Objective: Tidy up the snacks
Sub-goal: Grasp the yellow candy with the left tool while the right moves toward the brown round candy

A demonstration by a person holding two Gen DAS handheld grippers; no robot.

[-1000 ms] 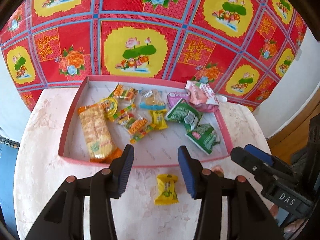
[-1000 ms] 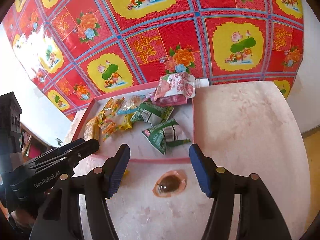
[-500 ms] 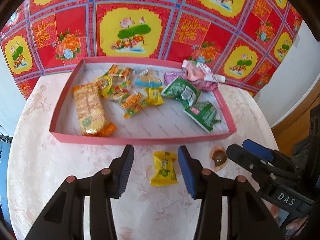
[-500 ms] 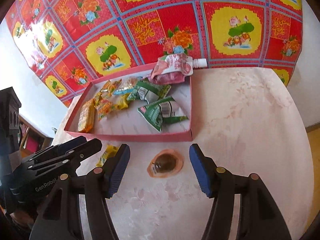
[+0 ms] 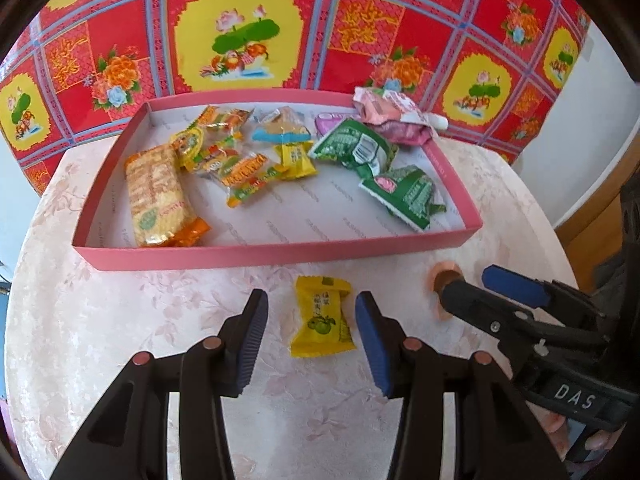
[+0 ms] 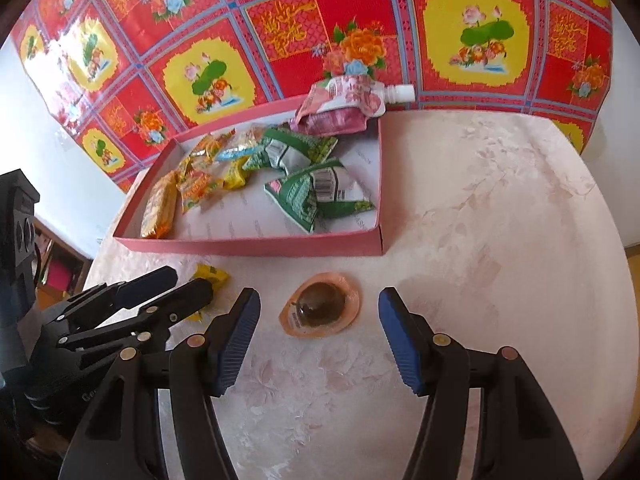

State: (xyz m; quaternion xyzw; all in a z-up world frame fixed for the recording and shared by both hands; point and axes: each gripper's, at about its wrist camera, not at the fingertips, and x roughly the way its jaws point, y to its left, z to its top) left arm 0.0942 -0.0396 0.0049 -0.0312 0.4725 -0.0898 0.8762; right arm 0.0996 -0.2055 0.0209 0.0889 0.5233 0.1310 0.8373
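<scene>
A small yellow candy packet lies on the round table in front of the pink tray. My left gripper stands open around it, a blue pad on either side, neither touching. A round orange-rimmed jelly cup with a dark centre lies to its right. My right gripper is open astride that cup, pads well clear. In the left wrist view the right gripper covers most of the jelly cup. In the right wrist view the left gripper hides part of the yellow packet.
The tray holds several snacks: a long cracker pack, green packets, a pink spouted pouch, small yellow and orange sweets. A red and yellow flowered cloth hangs behind. The table edge curves away at right.
Both grippers have sunk toward the table. The yellow packet now sits between the left pads and the jelly cup between the right pads; both jaws stayed at the same width.
</scene>
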